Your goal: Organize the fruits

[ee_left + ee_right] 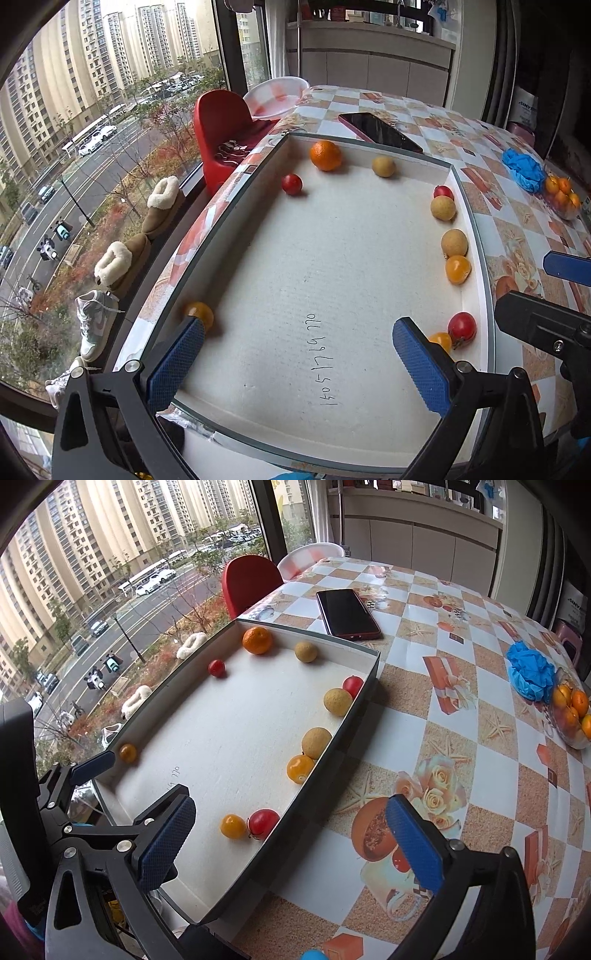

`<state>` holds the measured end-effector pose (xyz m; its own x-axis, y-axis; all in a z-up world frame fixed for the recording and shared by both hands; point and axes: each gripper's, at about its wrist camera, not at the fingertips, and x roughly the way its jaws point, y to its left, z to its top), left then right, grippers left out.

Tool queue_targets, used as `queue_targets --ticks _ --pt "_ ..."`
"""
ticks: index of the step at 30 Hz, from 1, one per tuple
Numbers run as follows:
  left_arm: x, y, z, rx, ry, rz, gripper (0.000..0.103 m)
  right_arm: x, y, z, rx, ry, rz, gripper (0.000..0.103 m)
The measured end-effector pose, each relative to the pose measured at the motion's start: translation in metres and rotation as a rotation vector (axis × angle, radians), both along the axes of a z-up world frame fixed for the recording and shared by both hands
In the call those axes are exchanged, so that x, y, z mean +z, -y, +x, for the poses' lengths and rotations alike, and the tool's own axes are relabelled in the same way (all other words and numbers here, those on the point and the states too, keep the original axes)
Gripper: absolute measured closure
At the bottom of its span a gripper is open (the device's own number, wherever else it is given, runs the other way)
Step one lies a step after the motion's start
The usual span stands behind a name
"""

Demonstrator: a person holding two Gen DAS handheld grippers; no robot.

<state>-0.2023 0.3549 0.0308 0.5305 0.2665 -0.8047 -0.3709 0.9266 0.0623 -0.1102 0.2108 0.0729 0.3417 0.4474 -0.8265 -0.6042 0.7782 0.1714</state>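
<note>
I see both tongs wide, gripping nothing: left gripper [299, 363] over the shallow white cardboard tray [369, 153] of scattered fruit, right gripper [291, 843] straddling its wall.

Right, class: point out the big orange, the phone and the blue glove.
big orange [257, 640]: right wrist view, middle of its peel.
phone [347, 612]: right wrist view, centre of its dark screen.
blue glove [530, 674]: right wrist view, middle of the crumpled heap.
</note>
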Motion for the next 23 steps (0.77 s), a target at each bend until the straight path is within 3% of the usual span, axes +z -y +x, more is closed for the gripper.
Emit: queue_targets --ticks 23 --pt "0.005 0.013 -0.001 -0.012 -0.013 0.059 0.0 0.004 0.003 -0.008 0.034 0.004 0.022 0.0"
